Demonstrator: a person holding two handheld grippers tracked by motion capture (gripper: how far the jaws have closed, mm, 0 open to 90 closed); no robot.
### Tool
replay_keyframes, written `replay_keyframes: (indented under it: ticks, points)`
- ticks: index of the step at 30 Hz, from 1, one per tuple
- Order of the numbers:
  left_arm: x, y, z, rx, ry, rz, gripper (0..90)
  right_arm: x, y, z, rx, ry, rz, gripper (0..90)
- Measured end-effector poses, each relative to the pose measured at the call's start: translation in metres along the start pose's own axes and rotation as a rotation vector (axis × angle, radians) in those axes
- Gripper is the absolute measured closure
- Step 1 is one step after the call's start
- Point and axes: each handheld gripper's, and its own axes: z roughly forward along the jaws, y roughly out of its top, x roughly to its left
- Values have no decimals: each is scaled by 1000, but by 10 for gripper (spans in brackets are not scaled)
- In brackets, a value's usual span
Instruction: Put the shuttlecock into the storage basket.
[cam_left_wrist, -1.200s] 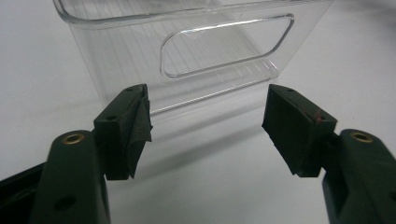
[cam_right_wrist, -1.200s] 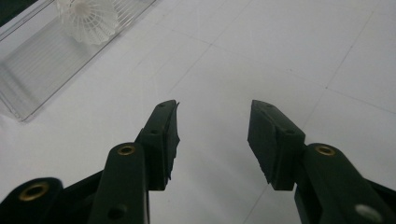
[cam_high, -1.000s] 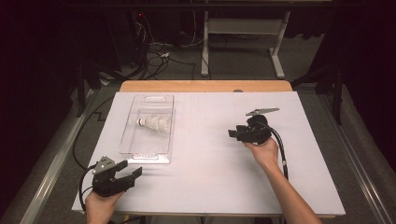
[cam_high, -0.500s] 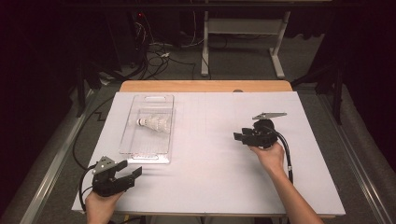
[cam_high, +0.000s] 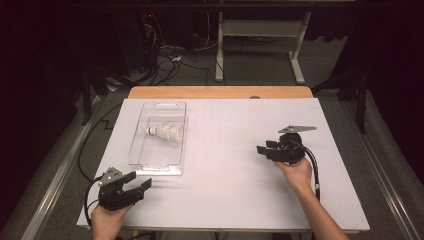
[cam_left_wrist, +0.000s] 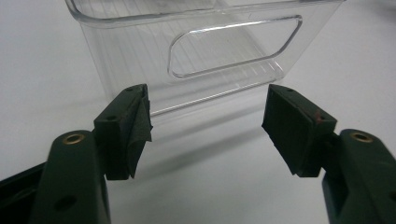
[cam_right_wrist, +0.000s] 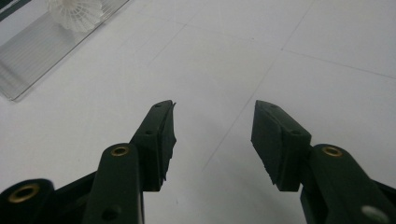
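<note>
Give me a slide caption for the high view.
Shuttlecock lying in clear tray; open left gripper and right gripper apart.

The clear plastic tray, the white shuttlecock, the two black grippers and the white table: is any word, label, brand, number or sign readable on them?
None can be read.
Clear plastic tray: no print; only a moulded handle slot.
White shuttlecock: too small to tell.
Left black gripper and right black gripper: bare jaws, brass rivets, no marking.
White table: only faint grid lines.
</note>
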Motion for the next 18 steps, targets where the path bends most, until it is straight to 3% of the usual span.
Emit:
replay_keyframes:
  ticks: [18]
  points:
    - [0,0,0,-3,0,-3,332,-10,-21,-21,-37,-27,26,474]
